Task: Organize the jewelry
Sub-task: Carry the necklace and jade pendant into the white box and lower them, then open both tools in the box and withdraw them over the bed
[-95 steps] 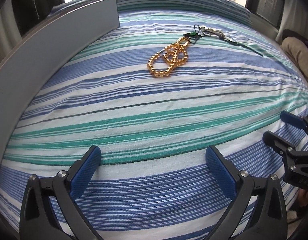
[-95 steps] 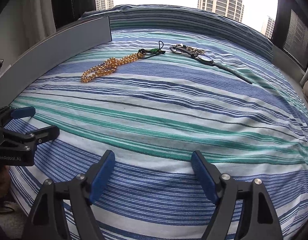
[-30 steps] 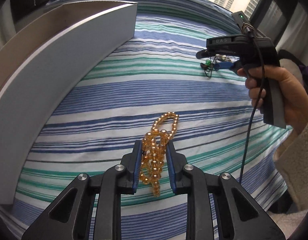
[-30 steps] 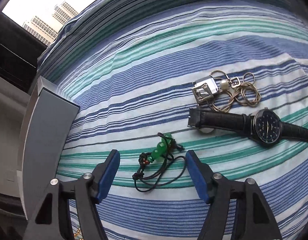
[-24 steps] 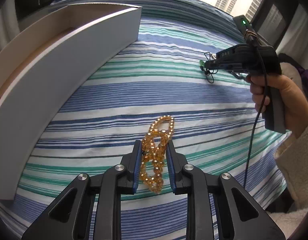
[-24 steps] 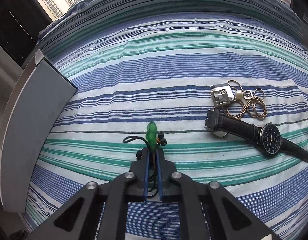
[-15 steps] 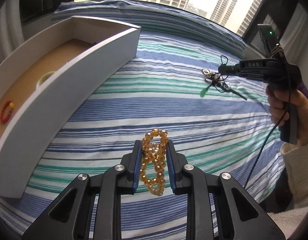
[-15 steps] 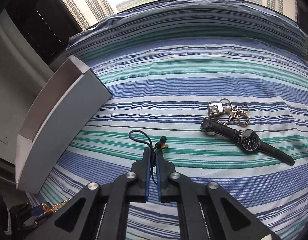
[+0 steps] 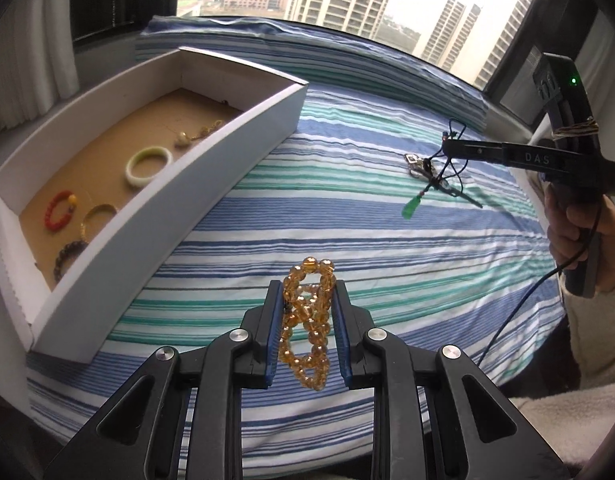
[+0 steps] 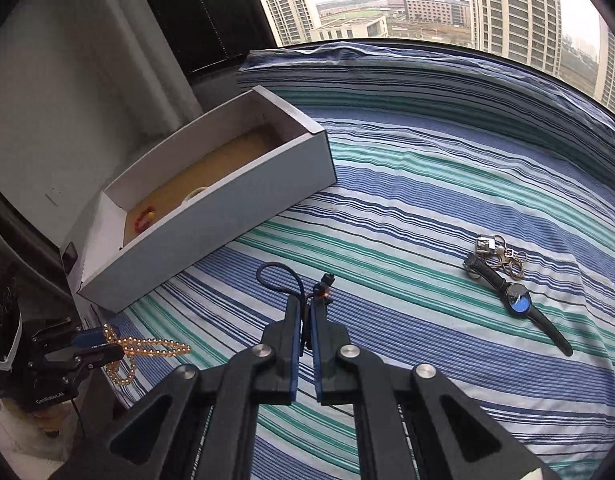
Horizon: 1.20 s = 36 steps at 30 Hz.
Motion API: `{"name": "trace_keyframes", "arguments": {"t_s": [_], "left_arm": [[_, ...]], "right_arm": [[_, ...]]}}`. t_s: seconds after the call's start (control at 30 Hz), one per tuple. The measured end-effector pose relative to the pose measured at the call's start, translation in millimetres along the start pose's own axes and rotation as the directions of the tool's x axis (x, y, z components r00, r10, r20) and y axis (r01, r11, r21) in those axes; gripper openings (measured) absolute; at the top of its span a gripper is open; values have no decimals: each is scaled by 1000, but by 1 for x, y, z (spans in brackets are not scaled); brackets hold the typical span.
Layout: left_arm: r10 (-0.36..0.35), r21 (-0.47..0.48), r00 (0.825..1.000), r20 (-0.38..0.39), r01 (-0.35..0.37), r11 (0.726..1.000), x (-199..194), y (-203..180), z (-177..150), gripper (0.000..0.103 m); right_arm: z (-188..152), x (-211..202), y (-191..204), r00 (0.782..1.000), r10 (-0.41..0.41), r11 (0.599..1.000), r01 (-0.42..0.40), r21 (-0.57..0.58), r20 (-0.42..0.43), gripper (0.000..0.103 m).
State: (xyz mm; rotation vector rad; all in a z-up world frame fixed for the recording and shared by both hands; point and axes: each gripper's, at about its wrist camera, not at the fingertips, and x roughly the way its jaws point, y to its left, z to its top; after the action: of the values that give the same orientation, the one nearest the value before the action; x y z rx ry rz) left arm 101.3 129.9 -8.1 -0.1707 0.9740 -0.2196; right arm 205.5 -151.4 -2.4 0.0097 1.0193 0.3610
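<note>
My left gripper (image 9: 306,292) is shut on an amber bead necklace (image 9: 307,320), lifted above the striped bed; its loops hang down between the pads. In the right wrist view the same gripper (image 10: 107,350) shows at the lower left with the amber beads (image 10: 155,346) dangling. My right gripper (image 10: 303,304) is shut on the black cord of a green pendant necklace (image 10: 279,276). In the left wrist view that gripper (image 9: 447,148) is raised at the right, and the green pendant (image 9: 412,207) hangs below it.
A white box (image 9: 211,168) with a brown floor stands at the left on the bed, holding several bangles and bracelets (image 9: 149,162). A black watch (image 10: 515,304) and a bunch of rings and a clasp (image 10: 497,254) lie on the striped sheet (image 10: 427,200). A hand (image 9: 579,232) holds the right gripper.
The right gripper closed on the green pendant necklace's cord and lifted it off the bed. Both grippers have risen, so the inside of the box has come into view.
</note>
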Motion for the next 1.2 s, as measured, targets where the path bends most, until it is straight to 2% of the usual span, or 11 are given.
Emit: {"name": "trace_keyframes", "arguments": {"t_s": [0.17, 0.37, 0.53, 0.7, 0.83, 0.97, 1.1, 1.13, 1.17, 1.2], "left_arm": [[19, -42, 999, 49, -17, 999, -38, 29, 18, 22], [107, -72, 987, 123, -99, 992, -71, 69, 66, 22], [166, -142, 976, 141, -146, 979, -64, 114, 109, 22], [224, -192, 967, 122, -198, 961, -35, 150, 135, 22], [247, -234, 965, 83, -222, 947, -9, 177, 144, 23], [275, -261, 960, 41, -256, 931, 15, 196, 147, 23], [296, -275, 955, 10, -282, 919, 31, 210, 147, 25], [303, -277, 953, 5, -290, 916, 34, 212, 147, 27], [318, -284, 948, -1, -305, 909, 36, 214, 146, 35], [323, -291, 946, 0, -309, 905, 35, 217, 147, 42]], "right_arm": [[24, -2, 41, 998, 50, 996, -48, -71, 25, 5], [66, 3, 91, 991, 108, 983, -95, -158, 73, 5], [104, 16, 134, 975, 176, 966, -145, -215, 134, 5], [137, 48, 165, 970, 200, 956, -161, -246, 140, 5], [155, 88, 174, 980, 164, 956, -131, -262, 109, 5], [165, 131, 169, 990, 129, 958, -111, -263, 52, 5], [168, 157, 159, 995, 94, 967, -83, -240, 35, 6], [169, 160, 155, 996, 78, 971, -67, -228, 42, 6], [170, 163, 151, 998, 55, 974, -44, -220, 43, 7], [170, 165, 148, 998, 38, 977, -28, -212, 44, 15]]}}
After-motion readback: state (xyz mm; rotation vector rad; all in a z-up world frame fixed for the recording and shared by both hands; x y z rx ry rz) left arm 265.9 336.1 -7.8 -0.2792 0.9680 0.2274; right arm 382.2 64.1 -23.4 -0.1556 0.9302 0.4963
